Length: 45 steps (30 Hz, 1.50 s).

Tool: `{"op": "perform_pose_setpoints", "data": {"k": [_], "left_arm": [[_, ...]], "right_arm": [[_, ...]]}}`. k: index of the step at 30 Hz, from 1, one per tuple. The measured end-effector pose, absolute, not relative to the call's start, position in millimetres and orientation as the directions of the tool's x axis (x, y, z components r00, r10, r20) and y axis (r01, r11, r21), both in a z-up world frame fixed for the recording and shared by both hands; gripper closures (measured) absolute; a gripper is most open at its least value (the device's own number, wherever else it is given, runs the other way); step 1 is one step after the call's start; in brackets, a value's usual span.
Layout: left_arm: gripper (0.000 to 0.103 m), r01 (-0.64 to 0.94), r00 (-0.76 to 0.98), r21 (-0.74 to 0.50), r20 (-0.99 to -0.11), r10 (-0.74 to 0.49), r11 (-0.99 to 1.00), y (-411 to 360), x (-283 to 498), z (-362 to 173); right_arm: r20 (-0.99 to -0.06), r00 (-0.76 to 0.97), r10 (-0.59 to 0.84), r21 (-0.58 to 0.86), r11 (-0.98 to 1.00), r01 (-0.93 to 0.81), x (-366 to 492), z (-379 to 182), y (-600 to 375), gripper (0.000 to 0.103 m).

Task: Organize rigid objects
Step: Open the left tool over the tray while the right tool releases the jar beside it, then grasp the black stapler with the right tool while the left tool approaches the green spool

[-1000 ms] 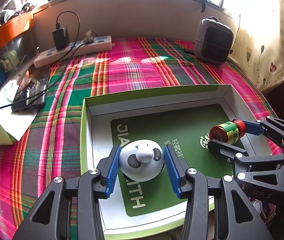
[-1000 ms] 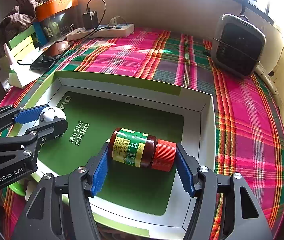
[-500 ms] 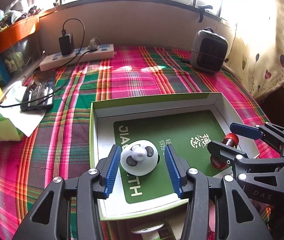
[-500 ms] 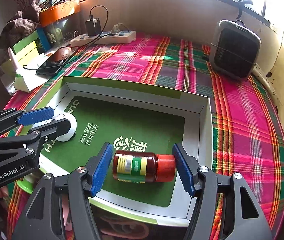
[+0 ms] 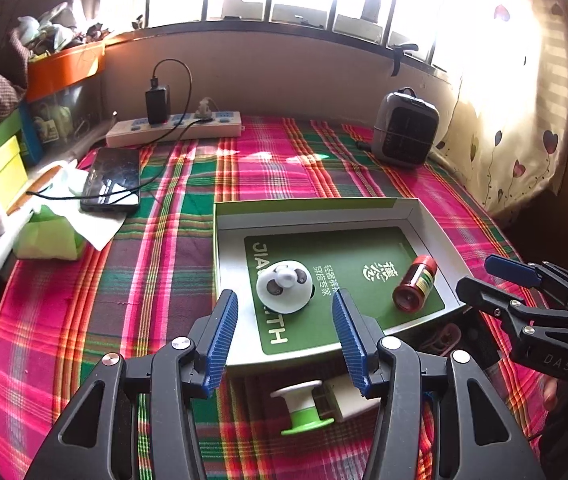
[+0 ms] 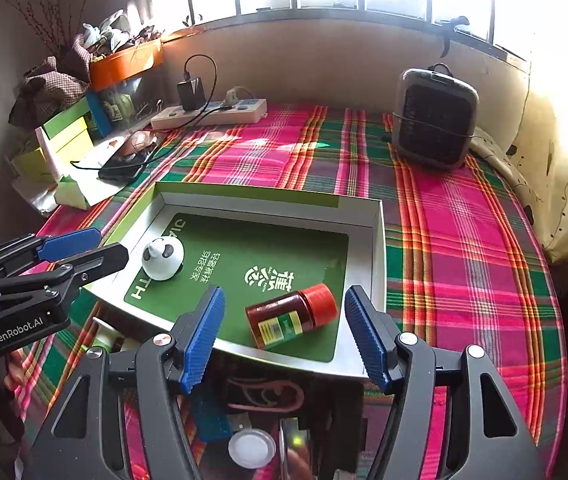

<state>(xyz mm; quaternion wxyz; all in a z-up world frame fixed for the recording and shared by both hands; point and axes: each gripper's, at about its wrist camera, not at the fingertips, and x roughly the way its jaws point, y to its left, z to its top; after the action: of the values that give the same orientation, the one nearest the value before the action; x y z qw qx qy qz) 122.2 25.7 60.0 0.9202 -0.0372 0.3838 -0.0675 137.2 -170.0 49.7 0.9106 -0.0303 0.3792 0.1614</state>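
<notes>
Between the spread blue pads of the left tongs [image 5: 284, 334] nothing is gripped: they hang released just short of the near rim of the tray [image 5: 316, 206], with the panda [image 5: 284, 286] lying free on the green mat just beyond them. The right tongs [image 6: 284, 336] are likewise released, jaws wide, and the jar [image 6: 292, 316] lies on its side on the mat ahead of them, red cap toward the right wall, apart from both pads. Panda and jar sit well apart in the tray, panda at the left end, jar at the right.

Under and in front of the tray's near edge lie more loose things: a green-and-white spool [image 5: 302, 408] beside a small white block, and, in the right view, a white lid [image 6: 252, 448] and a pink looped cord, partly in shadow. These look like the next candidates.

The step in hand seems to be pulling clear and picking the next item. To do it well, keep both tongs wide while moving, lift over the rim rather than dragging across it, and avoid nudging the jar, which could roll. For the spool, approach from above and close across its narrow waist, not the flanges. Keep the two tongs from crossing.

Farther out, the plaid counter [image 5: 164, 280] carries a phone, a power strip and a heater.
</notes>
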Motion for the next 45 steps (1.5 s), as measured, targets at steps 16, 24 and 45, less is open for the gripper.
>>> {"op": "perform_pose_setpoints", "data": {"k": [16, 24, 45], "left_arm": [[0.054, 0.038, 0.674, -0.207, -0.717, -0.178, 0.978, 57, 69, 34], [0.054, 0.056, 0.652, -0.230, -0.728, -0.210, 0.971, 54, 60, 25], [0.054, 0.076, 0.625, -0.247, -0.743, -0.239, 0.966, 39, 73, 21]], "right_arm": [[-0.692, 0.688, 0.217, 0.111, 0.974, -0.195, 70, 33, -223, 0.040], [-0.719, 0.665, 0.205, 0.128, 0.978, -0.164, 69, 17, -230, 0.040], [-0.767, 0.618, 0.170, 0.089, 0.983, -0.159, 106, 1, -222, 0.058]]}}
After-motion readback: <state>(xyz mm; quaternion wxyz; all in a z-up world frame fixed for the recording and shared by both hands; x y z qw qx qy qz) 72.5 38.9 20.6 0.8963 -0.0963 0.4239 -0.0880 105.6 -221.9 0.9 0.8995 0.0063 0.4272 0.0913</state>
